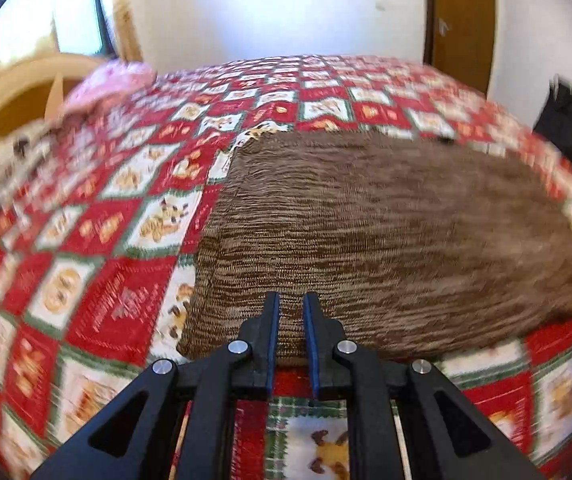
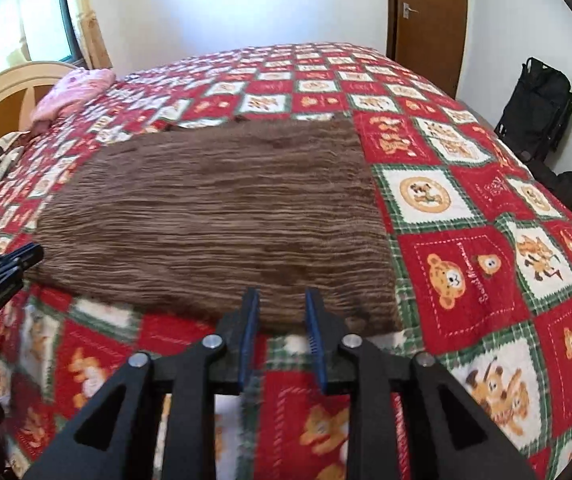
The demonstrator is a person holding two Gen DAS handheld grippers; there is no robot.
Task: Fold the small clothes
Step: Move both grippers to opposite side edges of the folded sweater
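On the red-and-white patchwork quilt [image 2: 458, 268] a brown knitted garment [image 2: 221, 216] is laid flat, folded into a rough rectangle, well apart from a pink garment [image 2: 73, 90] left near the headboard [image 2: 1, 96]. Above its near edge two grippers are held — the left gripper [image 1: 290, 304] with only a narrow gap between its fingers, nothing pinched. The right gripper [image 2: 281, 300] is seen parted wider — empty too.
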